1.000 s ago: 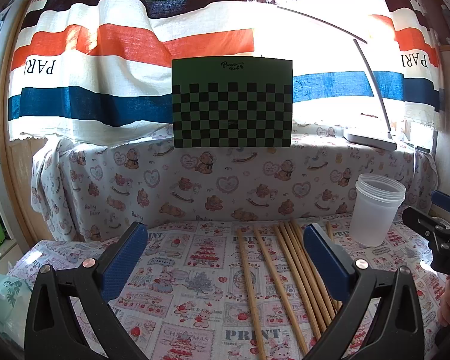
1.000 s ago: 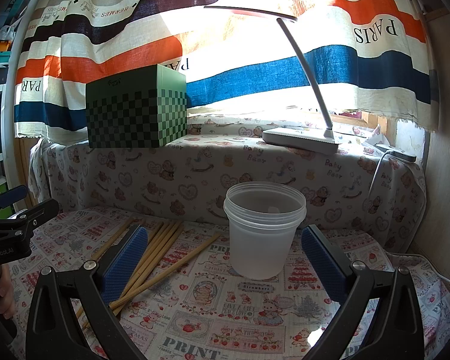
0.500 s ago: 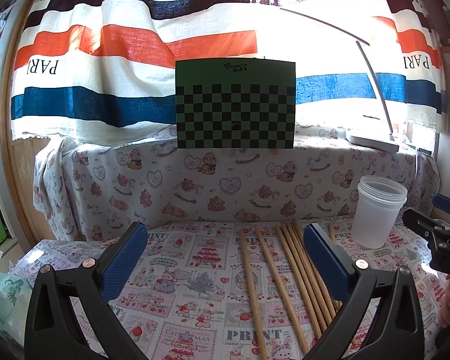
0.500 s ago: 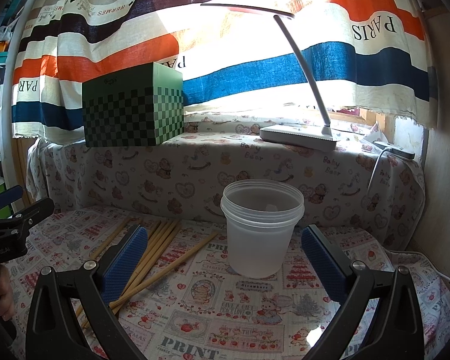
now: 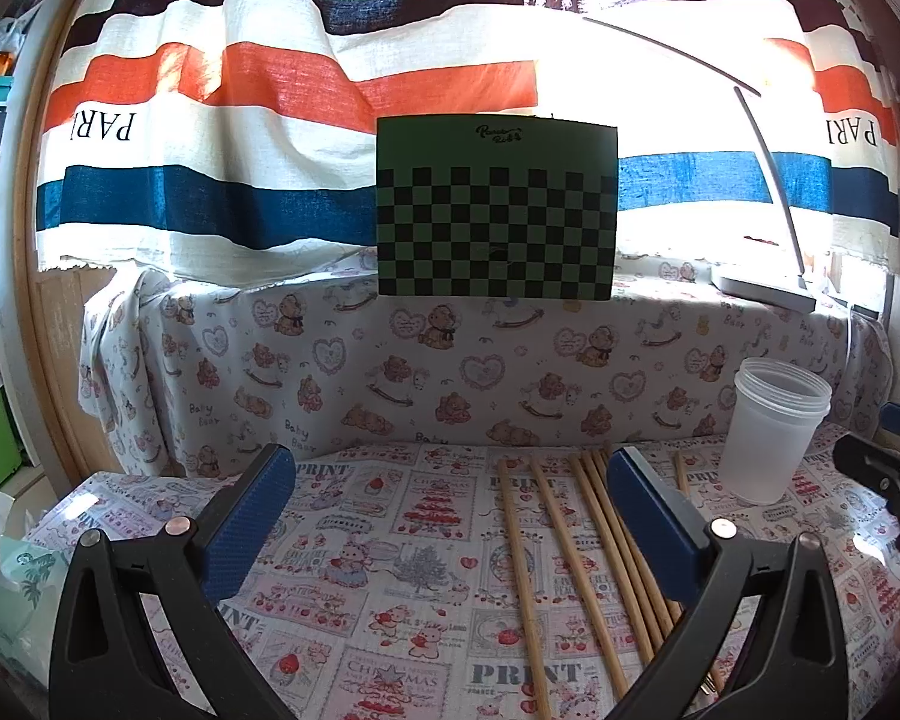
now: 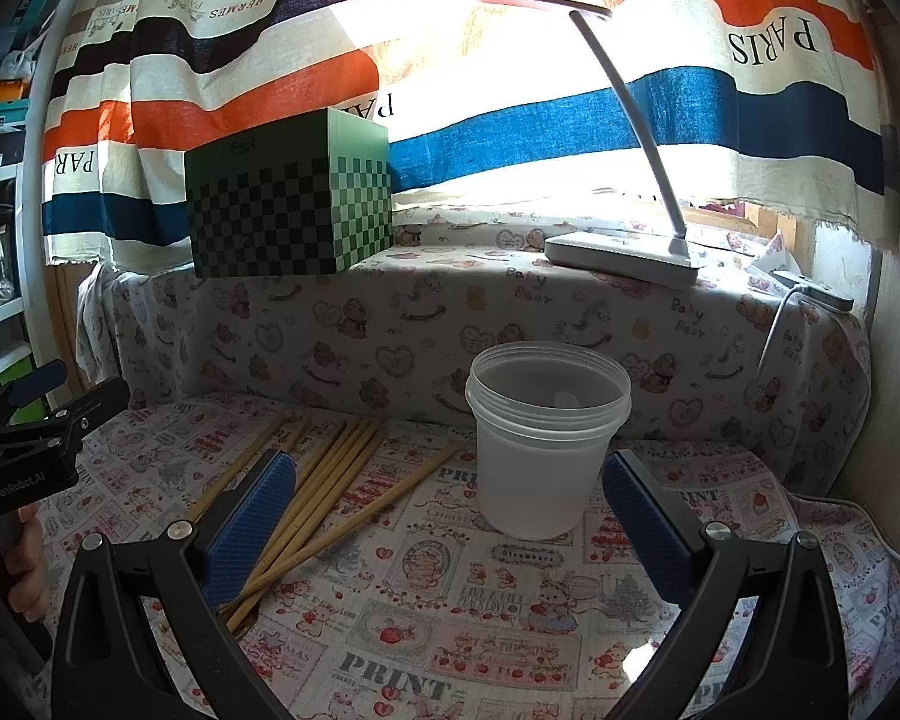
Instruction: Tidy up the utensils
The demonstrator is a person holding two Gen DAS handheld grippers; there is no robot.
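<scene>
Where the left tool (image 5: 450,498) hangs wide open and empty over the printed surface (image 5: 390,540), its right finger (image 5: 654,522) covers part of the chopsticks (image 5: 570,558), whose near ends run off the bottom edge. Equally spread and empty, the right tool (image 6: 447,507) frames the clear cup (image 6: 546,444) standing upright, just right of the chopsticks. Behind, the checkered box (image 5: 497,216) and lamp (image 6: 624,252) sit on the ledge. Since the earlier frame, both views have barely shifted.
</scene>
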